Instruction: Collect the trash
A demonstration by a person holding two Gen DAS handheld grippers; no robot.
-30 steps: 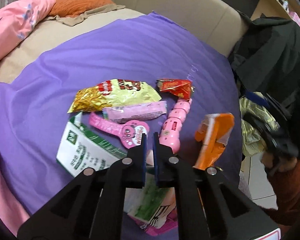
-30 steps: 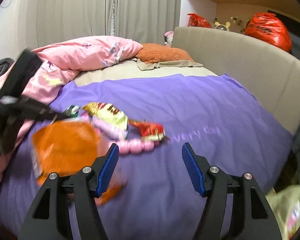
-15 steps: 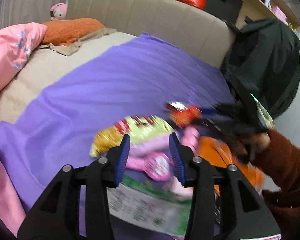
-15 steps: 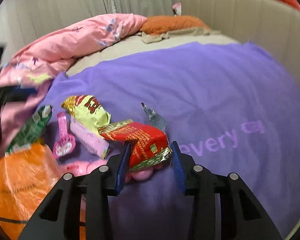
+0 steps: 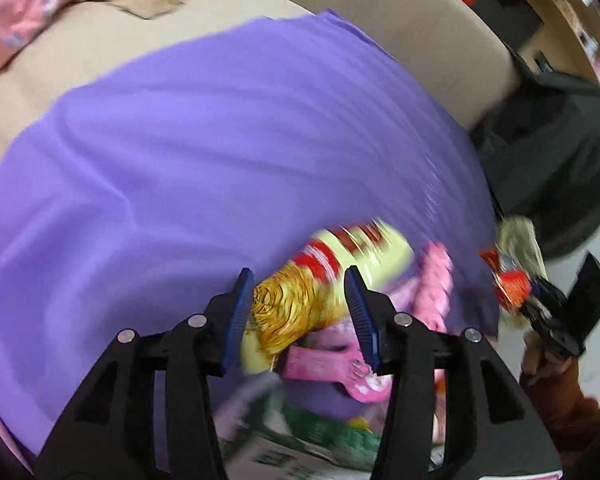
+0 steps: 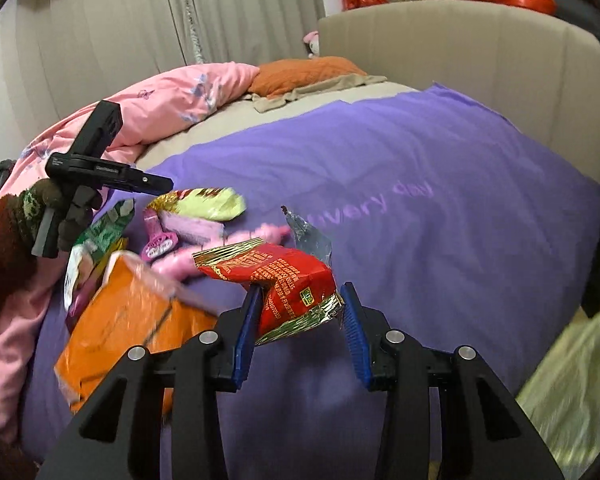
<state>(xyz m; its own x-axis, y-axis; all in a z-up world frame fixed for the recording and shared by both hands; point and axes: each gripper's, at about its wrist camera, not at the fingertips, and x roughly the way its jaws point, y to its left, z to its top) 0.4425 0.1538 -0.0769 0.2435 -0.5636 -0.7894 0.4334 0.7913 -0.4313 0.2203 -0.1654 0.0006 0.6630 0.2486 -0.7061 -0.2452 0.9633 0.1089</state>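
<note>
Your left wrist camera looks steeply down, close over the purple blanket and the yellow snack bag. Your right wrist camera sits lower, facing across the bed toward the curtains. Both views share that blanket and wrapper pile.

My left wrist view is smeared with motion blur: the yellow and gold snack bag looks streaky. My right wrist view is sharper, and I can read print on the shiny red foil wrapper. The light is soft and even. Both pictures bend and go dark at the corners.
</note>
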